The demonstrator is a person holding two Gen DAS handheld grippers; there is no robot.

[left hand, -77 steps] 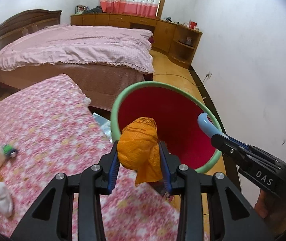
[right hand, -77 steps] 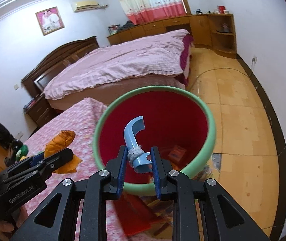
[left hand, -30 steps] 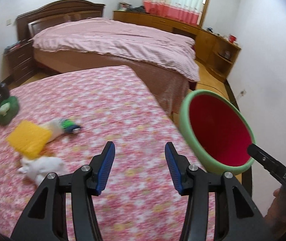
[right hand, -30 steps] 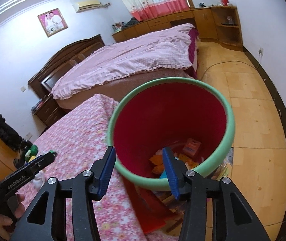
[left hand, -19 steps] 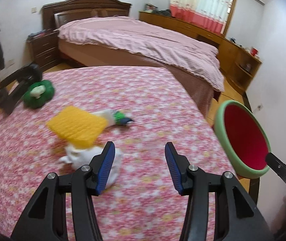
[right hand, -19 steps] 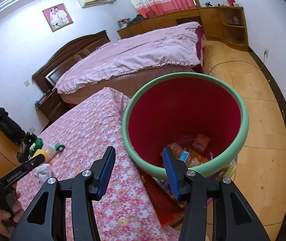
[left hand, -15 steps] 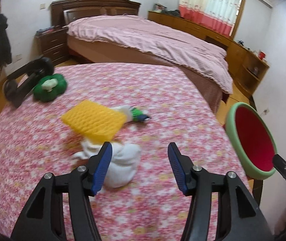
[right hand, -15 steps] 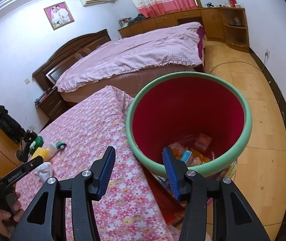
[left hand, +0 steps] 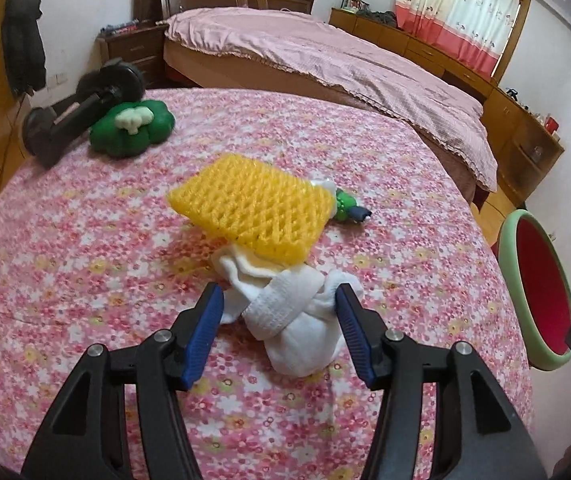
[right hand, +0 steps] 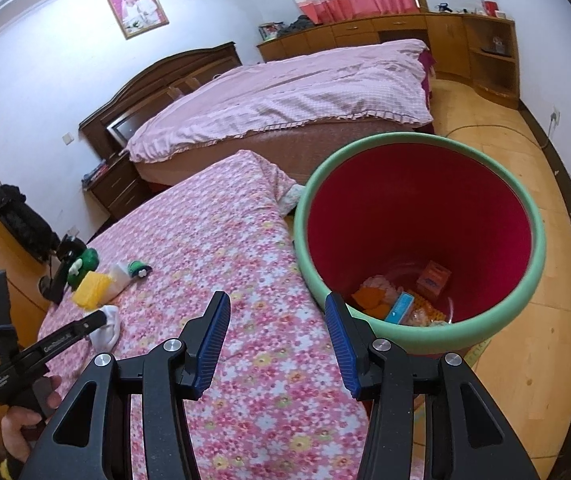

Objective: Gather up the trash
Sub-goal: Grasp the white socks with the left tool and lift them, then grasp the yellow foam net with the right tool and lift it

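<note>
A crumpled white wad (left hand: 297, 320) lies on the pink floral tablecloth (left hand: 85, 240). My left gripper (left hand: 278, 294) is open and straddles it, with a blue pad close on either side. A yellow foam net (left hand: 257, 216) rests on the wad's far edge, with a small green-capped bottle (left hand: 345, 206) behind it. The red bin with a green rim (right hand: 385, 142) stands off the table's right edge and holds several scraps (right hand: 401, 300). My right gripper (right hand: 277, 298) hangs open and empty over the table edge beside the bin. The right wrist view also shows the left gripper's finger (right hand: 93, 322) by the white wad (right hand: 109, 334).
A green plush toy (left hand: 131, 128) and a black dumbbell-like object (left hand: 81, 108) lie at the table's far left. A bed with a pink cover (left hand: 325, 52) stands behind, with wooden cabinets (right hand: 485, 40) along the far wall. A hand (right hand: 17, 428) grips the left tool.
Both grippers let their trash go into the bin. The left one then swung left across the table and came down around the white wad. The right one drifted a little left of the bin.
</note>
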